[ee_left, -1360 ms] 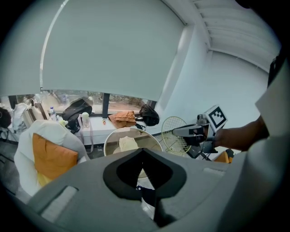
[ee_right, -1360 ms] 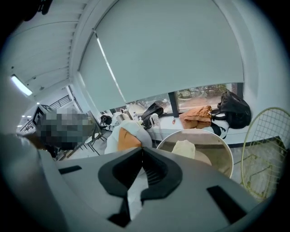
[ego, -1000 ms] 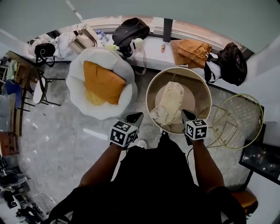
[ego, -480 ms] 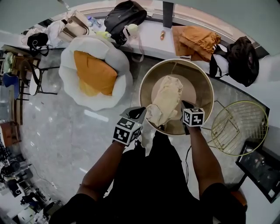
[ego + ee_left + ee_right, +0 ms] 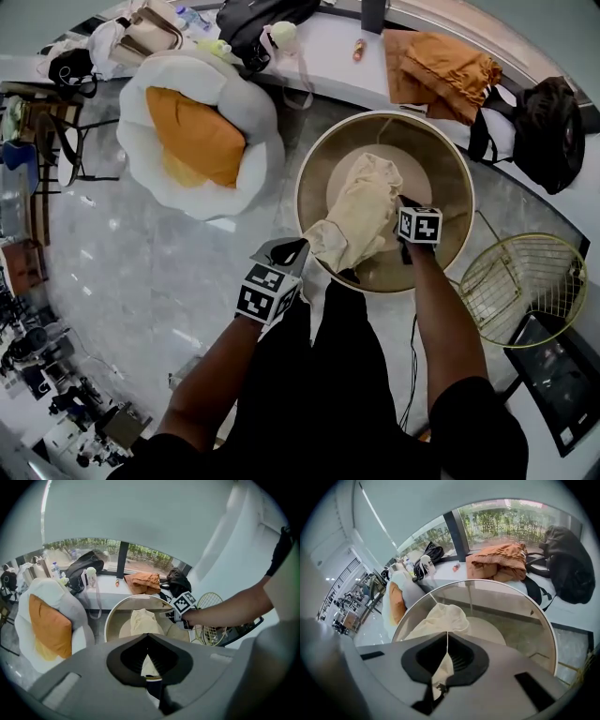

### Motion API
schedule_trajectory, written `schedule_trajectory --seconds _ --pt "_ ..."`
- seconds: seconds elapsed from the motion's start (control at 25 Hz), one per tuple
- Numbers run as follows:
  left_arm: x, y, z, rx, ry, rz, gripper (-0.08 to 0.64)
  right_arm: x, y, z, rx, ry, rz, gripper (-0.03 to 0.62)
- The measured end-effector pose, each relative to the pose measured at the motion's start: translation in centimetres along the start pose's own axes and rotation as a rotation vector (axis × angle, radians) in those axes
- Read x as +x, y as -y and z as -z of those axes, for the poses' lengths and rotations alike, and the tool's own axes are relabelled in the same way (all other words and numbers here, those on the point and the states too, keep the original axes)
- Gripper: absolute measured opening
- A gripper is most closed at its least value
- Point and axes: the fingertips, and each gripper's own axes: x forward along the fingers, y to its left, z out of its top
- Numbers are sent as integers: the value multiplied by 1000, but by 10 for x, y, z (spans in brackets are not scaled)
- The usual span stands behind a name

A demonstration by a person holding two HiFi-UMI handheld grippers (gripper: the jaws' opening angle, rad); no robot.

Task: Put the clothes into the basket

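A pale marble floor [image 5: 141, 281] carries a white round chair [image 5: 258, 141] with an orange cushion [image 5: 192, 136]. Beside the chair stands the gold-rimmed round basket [image 5: 450, 178]. Behind them a long counter [image 5: 328, 47] bears bags and a heap of orange clothes [image 5: 441, 70]. A wire basket [image 5: 520, 286] sits just beside the round one.

The only print that shows is the black-and-white square markers on the grippers' cubes.

A cream garment [image 5: 361, 206] lies mostly inside the basket, its lower end draped across the near rim. The left gripper [image 5: 148, 635] is just outside that rim, its fingers pressed together on the garment's lower edge, with cloth showing between them. The right gripper [image 5: 447, 634] is over the basket's inside, its fingers likewise pinching a fold of the garment.
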Motion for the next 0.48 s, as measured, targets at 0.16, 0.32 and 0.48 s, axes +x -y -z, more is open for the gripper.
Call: schedule_trajectory --seconds 0.16,0.32,0.48 --pt "17 -4 8 9 -31 -3 0 31 24 -12 -83 -10 48 19" --pt "30 -3 10 5 -43 16 0 55 35 -12 -131 -54 64 83" --pt "41 -6 11 37 -59 17 0 74 45 -12 -166 -87 94 98"
